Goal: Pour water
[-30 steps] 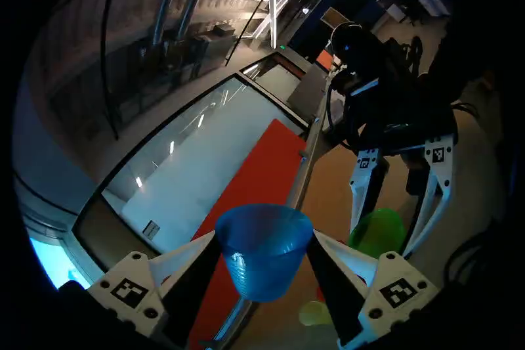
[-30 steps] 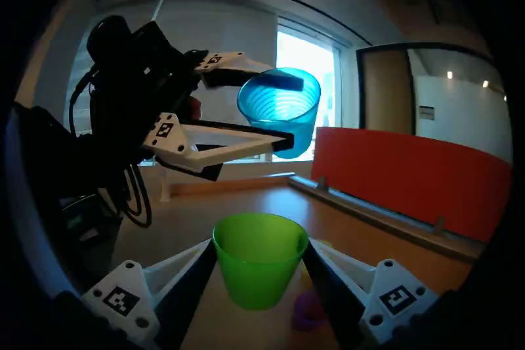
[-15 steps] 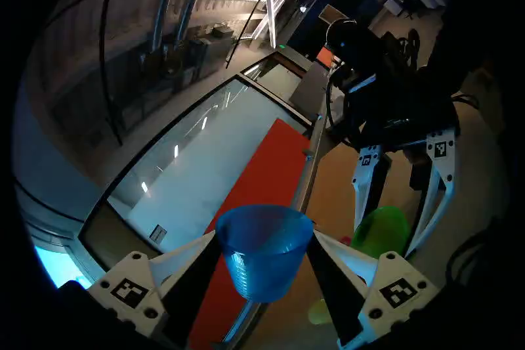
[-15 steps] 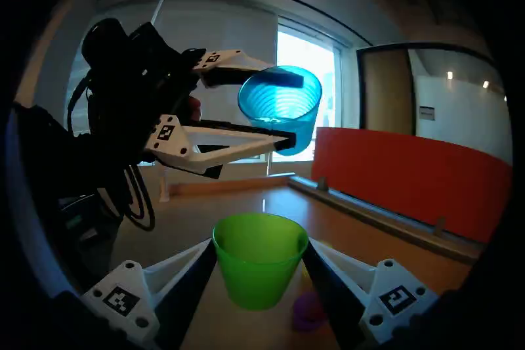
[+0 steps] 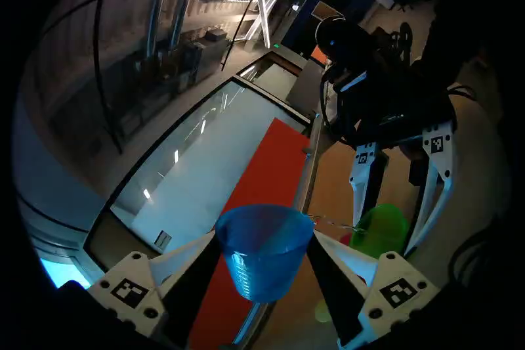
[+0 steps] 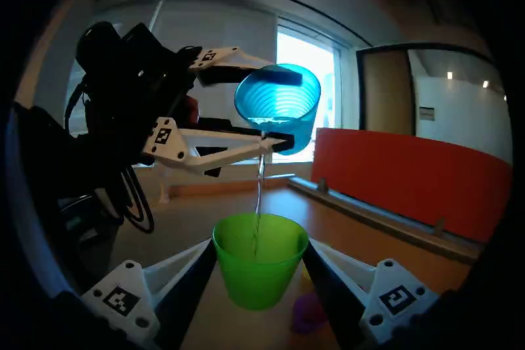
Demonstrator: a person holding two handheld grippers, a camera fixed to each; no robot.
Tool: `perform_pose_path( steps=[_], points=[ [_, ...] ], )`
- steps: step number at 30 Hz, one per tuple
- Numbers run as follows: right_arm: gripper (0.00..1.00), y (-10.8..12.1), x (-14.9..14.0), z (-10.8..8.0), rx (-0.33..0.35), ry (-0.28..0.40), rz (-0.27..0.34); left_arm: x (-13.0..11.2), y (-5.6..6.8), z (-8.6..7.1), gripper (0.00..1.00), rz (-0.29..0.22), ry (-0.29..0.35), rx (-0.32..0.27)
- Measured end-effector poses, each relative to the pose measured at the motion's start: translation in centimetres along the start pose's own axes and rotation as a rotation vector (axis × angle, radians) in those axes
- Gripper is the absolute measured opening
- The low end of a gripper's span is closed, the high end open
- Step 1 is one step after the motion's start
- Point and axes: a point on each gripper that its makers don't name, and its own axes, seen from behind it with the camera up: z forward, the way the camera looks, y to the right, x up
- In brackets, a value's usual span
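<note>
My left gripper (image 5: 264, 264) is shut on a translucent blue cup (image 5: 264, 258), held tipped on its side. In the right gripper view that blue cup (image 6: 279, 106) hangs above, mouth facing the camera, with the left gripper (image 6: 283, 110) clamped across it. A thin stream of water (image 6: 258, 192) falls from its rim into the green cup (image 6: 260, 268). My right gripper (image 6: 260, 271) is shut on this green cup, held upright over the wooden table (image 6: 367, 232). In the left gripper view the green cup (image 5: 379, 230) sits between the right gripper's white fingers (image 5: 362, 182).
An orange-red divider panel (image 6: 420, 182) runs along the table's far right side. A small purple thing (image 6: 307, 312) and a yellow thing (image 5: 322, 311) lie on the table below the cups. A bright window (image 6: 305, 61) is behind. A person's dark sleeve and cables (image 6: 111, 127) fill the left.
The blue cup has tipped further and a stream of water now runs from it into the green cup. Both grippers have stayed nearly in place.
</note>
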Motion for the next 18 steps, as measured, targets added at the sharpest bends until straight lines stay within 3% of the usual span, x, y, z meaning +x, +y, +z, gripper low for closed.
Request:
perform_pose_path(
  steps=[18],
  points=[
    [0.91,0.13,0.04,-0.20,-0.001,0.001,-0.003,0.26,-0.28,0.25,0.86,0.068,-0.005,0.013]
  ],
)
